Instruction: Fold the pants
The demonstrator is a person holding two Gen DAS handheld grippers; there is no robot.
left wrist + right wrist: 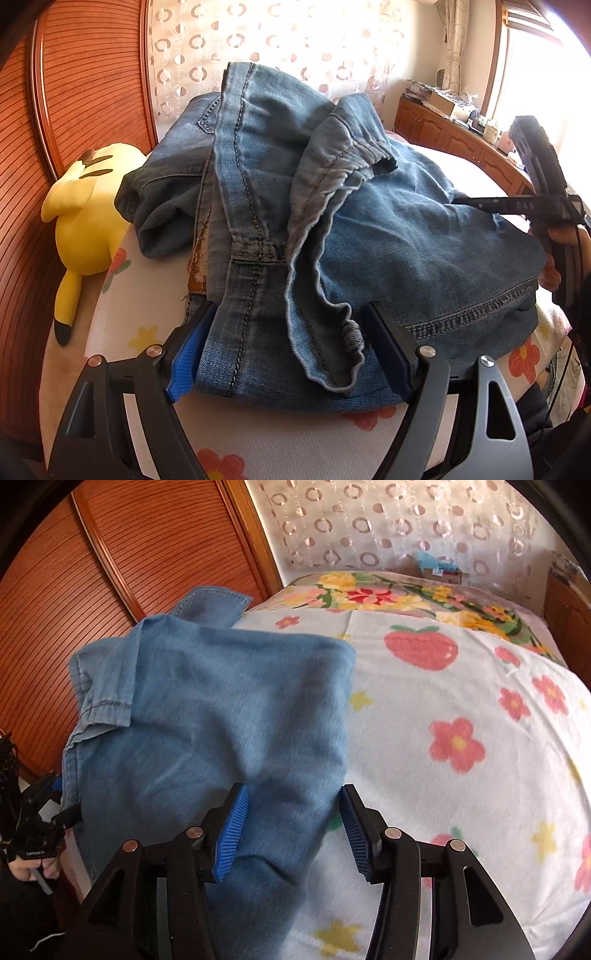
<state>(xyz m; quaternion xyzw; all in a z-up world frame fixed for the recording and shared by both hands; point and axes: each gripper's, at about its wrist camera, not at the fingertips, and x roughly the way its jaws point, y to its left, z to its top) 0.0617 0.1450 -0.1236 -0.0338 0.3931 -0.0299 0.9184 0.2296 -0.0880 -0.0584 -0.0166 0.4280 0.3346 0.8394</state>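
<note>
The jeans (332,229) lie in a bunched, partly folded heap on the bed (122,332), over its flowered fleece blanket (461,738). A yellow plush toy (85,229) lies just beside them, against the wooden slatted wall (92,74).

The left gripper (291,354) stands wide, its blue pads on either side of the thick near edge of the denim, where a seamed leg and a loose hem flap overlap. The cloth fills the gap and meets the pads, so it reads as a hold on a wide wad of layers, though how firmly is hard to judge. The right gripper (291,834) is spread partway. A tongue of denim runs between its pads, with a gap at the right pad, and the left pad touches the cloth at most lightly, so it appears to hold nothing.

The step in hand looks like a regrasp before the next fold. To do it well, the right gripper should close on the full thickness of the edge, not one loose layer, and take it near a corner so the fold line stays straight. The left side should keep its layers gathered while both rise together, drawing the cloth taut enough to shake out the crumpled flap on top. Left uncorrected, that flap would be trapped inside as a lump. The fold should land clear of the plush toy.
</note>
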